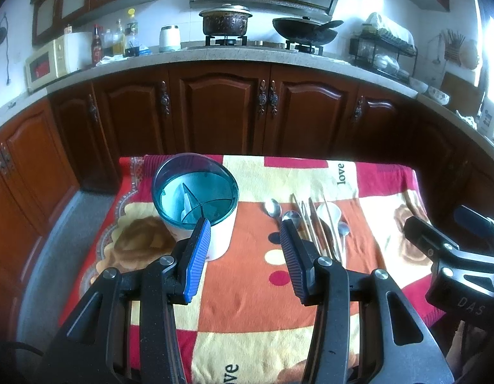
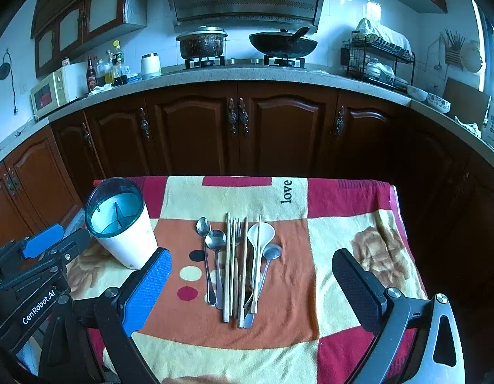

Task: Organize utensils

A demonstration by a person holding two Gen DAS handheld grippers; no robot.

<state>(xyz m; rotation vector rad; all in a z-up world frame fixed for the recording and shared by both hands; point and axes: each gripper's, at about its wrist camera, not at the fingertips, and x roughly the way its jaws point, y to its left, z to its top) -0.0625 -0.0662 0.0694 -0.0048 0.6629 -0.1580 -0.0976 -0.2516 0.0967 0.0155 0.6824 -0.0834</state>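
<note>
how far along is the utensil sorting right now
Nothing looks done: the utensil holder shows only its dividers, nothing in it. Nothing is in hand either; the left tongs and right tongs are both open and empty above the cloth. Still left: the whole row of utensils, spoons, fork, chopsticks and white ladle, lying beside the holder.

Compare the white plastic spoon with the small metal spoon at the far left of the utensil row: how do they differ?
The white plastic spoon is opaque white with a broad, deep bowl; the small metal spoon is shiny steel with a narrow oval bowl. A chopstick lies across the white spoon, while nothing lies on the metal spoon's bowl. The white spoon sits toward the row's right, the metal one at its left end. Both lie flat on the patterned cloth, bowls pointing away.
</note>
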